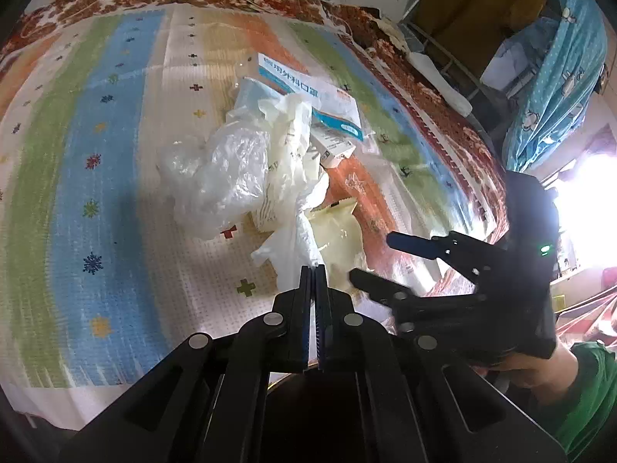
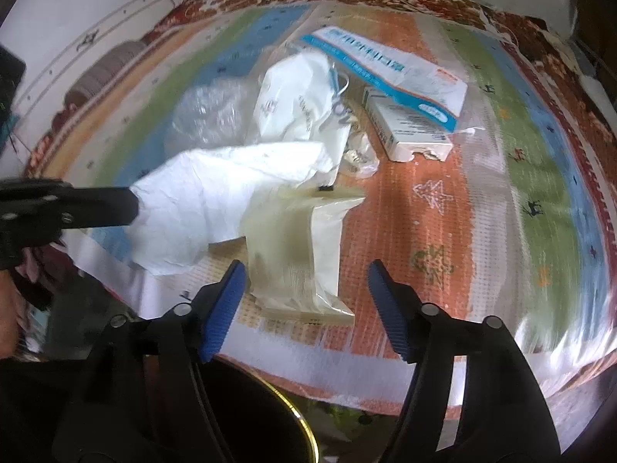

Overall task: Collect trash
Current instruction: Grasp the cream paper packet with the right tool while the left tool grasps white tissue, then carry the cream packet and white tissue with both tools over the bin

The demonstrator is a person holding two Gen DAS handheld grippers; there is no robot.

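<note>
The trash [image 2: 308,123] lies heaped on the striped cloth [image 2: 482,212]. The left gripper [image 1: 313,270] pinches the white tissue [image 2: 216,208]; the right gripper [image 2: 306,274] stands spread, cream packet [image 2: 300,247] between its fingers, untouched.

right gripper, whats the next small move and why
Probably ease the right gripper down and close on the cream packet. Its jaws stand open with nothing pressed between them, the packet lies just ahead, and the left gripper is shut on the white tissue.
</note>
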